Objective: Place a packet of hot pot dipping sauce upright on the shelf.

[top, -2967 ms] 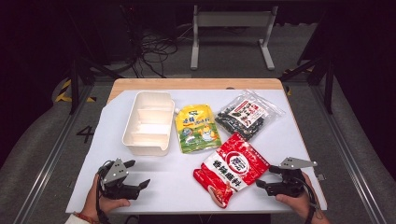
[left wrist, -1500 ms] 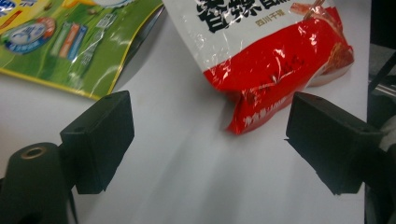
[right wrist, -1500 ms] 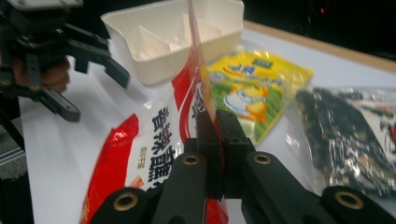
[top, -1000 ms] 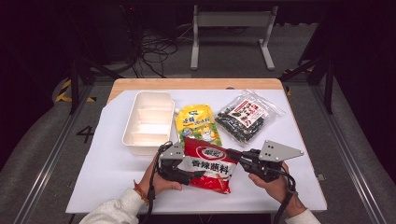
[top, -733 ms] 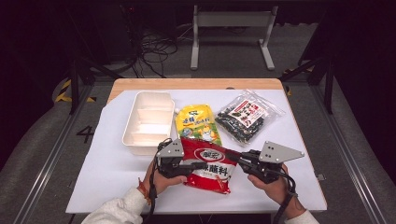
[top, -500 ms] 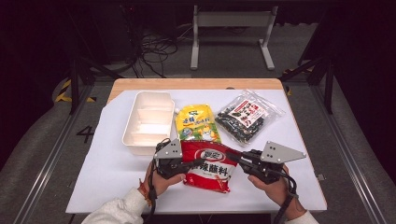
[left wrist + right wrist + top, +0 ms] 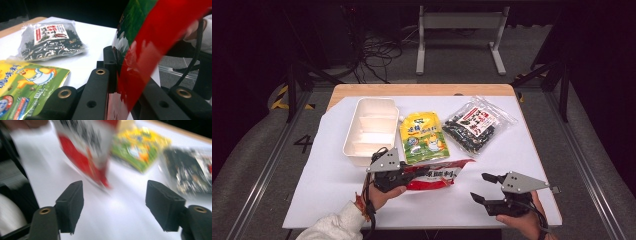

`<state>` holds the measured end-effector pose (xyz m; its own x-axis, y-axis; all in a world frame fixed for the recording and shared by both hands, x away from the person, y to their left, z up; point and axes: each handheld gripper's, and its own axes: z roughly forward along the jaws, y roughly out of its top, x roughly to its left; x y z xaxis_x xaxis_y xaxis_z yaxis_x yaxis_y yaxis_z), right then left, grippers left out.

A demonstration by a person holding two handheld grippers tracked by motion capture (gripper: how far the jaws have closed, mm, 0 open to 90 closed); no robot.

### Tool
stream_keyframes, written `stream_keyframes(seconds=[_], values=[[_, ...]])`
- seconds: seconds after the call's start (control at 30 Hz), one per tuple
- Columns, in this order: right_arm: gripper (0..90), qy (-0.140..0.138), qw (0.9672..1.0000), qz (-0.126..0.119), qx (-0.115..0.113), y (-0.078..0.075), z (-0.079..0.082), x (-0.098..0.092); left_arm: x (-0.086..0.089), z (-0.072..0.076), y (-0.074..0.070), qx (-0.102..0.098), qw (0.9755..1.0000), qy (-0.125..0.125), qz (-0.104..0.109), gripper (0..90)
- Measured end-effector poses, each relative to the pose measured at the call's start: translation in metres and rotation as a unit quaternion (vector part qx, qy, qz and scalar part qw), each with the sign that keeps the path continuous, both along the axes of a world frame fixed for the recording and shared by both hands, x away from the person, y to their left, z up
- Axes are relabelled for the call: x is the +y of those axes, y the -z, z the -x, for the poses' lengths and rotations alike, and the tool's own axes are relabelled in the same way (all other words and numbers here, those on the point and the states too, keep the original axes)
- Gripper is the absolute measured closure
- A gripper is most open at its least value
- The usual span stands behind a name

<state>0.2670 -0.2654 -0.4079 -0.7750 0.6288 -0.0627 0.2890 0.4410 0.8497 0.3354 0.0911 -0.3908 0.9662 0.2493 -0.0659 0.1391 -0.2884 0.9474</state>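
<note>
A red snack packet (image 7: pixel 434 174) hangs by its left end from my left gripper (image 7: pixel 411 175), just above the white tabletop near the front. In the left gripper view the black jaws of my left gripper (image 7: pixel 117 72) are shut on the packet (image 7: pixel 155 37), which rises tilted to the right. My right gripper (image 7: pixel 478 186) is off to the right near the front edge, apart from the packet. Its jaws have just been opening. In the right gripper view my right gripper (image 7: pixel 115 205) stands wide with nothing between its fingers, the blurred packet (image 7: pixel 85 152) beyond.
A white divided tray (image 7: pixel 357 150) lies at the left, close behind my left gripper. A yellow-green pouch (image 7: pixel 423 136) lies beside it, and a clear bag of dark pieces (image 7: pixel 476 125) at the back right. The table's front edge runs just below both hands.
My right gripper has let go of the red packet, opened, and drawn back right toward the front edge. The left gripper has closed on the packet's left end and lifted it a little.
</note>
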Motion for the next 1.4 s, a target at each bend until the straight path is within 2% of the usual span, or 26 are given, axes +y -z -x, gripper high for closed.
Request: stream_keyframes(seconds=[0.1, 0.2, 0.33, 0.5, 0.67, 0.83, 0.87, 0.9, 1.03, 1.1, 1.2, 1.27, 1.4], values=[[27.7, 0.024, 0.9994, 0.026, 0.004, 0.014, 0.004, -0.012, 0.002, 0.001, -0.006, -0.007, 1.0, -0.001, 0.001, 90.0], [24.6, 0.037, 0.999, 0.023, 0.005, 0.019, 0.003, -0.021, 0.006, -0.001, -0.011, -0.012, 0.9999, -0.005, 0.007, 90.0], [22.8, 0.062, 0.997, 0.046, -0.002, 0.024, 0.001, -0.028, 0.014, -0.004, -0.019, -0.02, 0.9996, -0.013, 0.016, 90.0], [21.8, 0.072, 0.9962, 0.049, 0.0, 0.027, -0.001, -0.03, 0.029, -0.01, -0.032, -0.028, 0.9988, -0.028, 0.03, 90.0], [21.4, 0.071, 0.9964, 0.046, 0.005, 0.03, -0.003, -0.029, 0.049, -0.021, -0.05, -0.055, 0.9966, -0.051, 0.034, 90.0], [21.4, 0.071, 0.9962, 0.049, 0.011, 0.033, -0.004, -0.027, 0.073, -0.04, -0.068, -0.066, 0.9941, -0.081, 0.029, 90.0], [21.4, 0.073, 0.996, 0.05, 0.013, 0.033, -0.004, -0.027, 0.081, -0.047, -0.073, -0.07, 0.9928, -0.094, 0.025, 90.0], [21.4, 0.073, 0.996, 0.05, 0.013, 0.033, -0.004, -0.027, 0.081, -0.047, -0.073, -0.07, 0.9928, -0.094, 0.025, 90.0], [21.4, 0.074, 0.9961, 0.046, 0.018, 0.035, -0.005, -0.026, 0.102, -0.066, -0.081, -0.075, 0.9894, -0.122, 0.027, 90.0], [21.4, 0.074, 0.996, 0.045, 0.02, 0.036, -0.005, -0.025, 0.109, -0.074, -0.081, -0.069, 0.9884, -0.132, 0.029, 90.0], [21.4, 0.073, 0.9959, 0.048, 0.023, 0.038, -0.004, -0.025, 0.118, -0.087, -0.081, -0.069, 0.9865, -0.147, 0.021, 90.0], [21.4, 0.074, 0.9957, 0.05, 0.024, 0.038, -0.003, -0.025, 0.121, -0.096, -0.079, -0.066, 0.9862, -0.151, 0.02, 90.0], [21.5, 0.08, 0.9955, 0.044, 0.027, 0.04, -0.001, -0.028, 0.124, -0.112, -0.081, -0.071, 0.9835, -0.166, 0.009, 90.0]])
